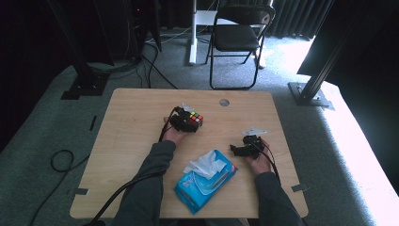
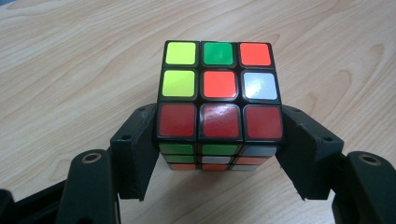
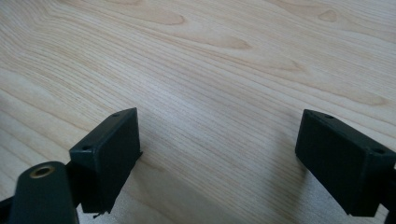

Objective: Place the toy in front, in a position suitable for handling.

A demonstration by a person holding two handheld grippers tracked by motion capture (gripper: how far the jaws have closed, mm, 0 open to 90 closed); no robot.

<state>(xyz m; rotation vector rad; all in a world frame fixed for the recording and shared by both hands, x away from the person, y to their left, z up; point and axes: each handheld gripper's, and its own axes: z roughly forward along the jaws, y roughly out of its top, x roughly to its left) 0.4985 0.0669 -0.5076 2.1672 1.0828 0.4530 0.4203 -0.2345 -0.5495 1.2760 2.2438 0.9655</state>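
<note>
I count one cube (image 2: 219, 100), one blue wipes pack (image 1: 205, 181) and two grippers on my desk (image 1: 131, 136), with one folding chair (image 1: 237, 37) on the floor beyond it. The cube sits on the desk toward the far middle, squarely between the jaws of my left gripper (image 2: 219, 149). Each jaw lies flat against a side of the cube at its near bottom row, so the jaws are clamped on it. The cube is scrambled: its top shows yellow, green and orange across the far row, yellow, orange and white in the middle, three reds nearest me. My right gripper (image 3: 219, 154) hangs over bare wood to the right, jaws wide apart with nothing between them.
</note>
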